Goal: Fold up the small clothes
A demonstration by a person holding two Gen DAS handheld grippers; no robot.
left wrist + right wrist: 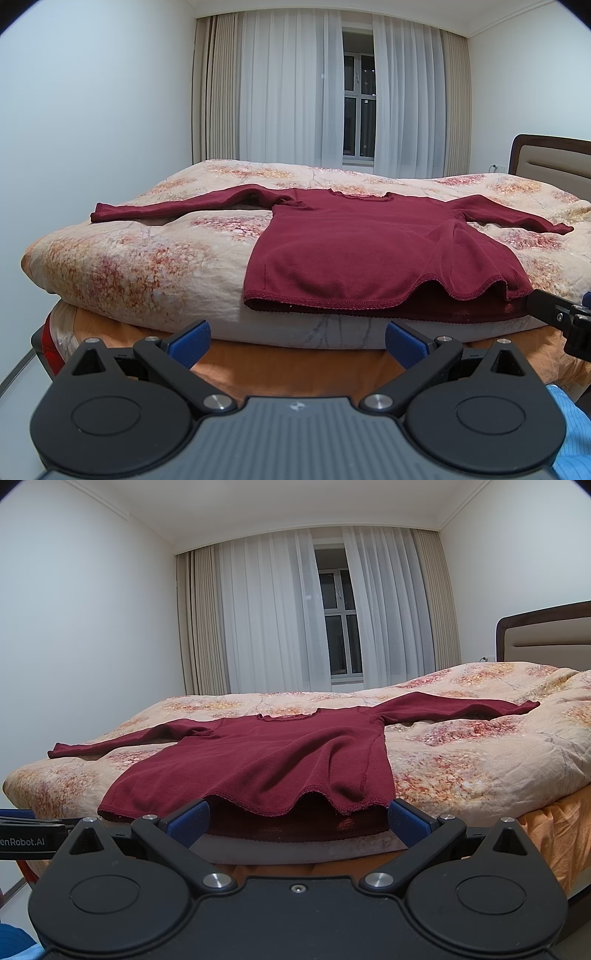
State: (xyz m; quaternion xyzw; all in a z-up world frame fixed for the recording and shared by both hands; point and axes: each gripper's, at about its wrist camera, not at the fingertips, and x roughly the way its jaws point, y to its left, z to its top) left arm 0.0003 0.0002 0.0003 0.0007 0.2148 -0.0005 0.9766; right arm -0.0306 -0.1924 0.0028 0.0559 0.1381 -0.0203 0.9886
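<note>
— Folding begun yet?
— No: the dark red long-sleeved knit top [258, 760] lies flat, sleeves spread, on the floral quilted bed [461, 771]. Left gripper [297, 339] and right gripper [298, 821] hover before its hem, jaws apart, empty.

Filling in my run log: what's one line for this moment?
phase: pre-fold | shirt: flat on quilt, sleeves spread | left gripper: open, empty | right gripper: open, at hem

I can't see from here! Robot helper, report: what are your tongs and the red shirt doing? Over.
Left tongs open, empty. Right tongs open, empty, near the hem. Red shirt spread flat on the quilt, sleeves out, unfolded. Nothing in the way.
</note>
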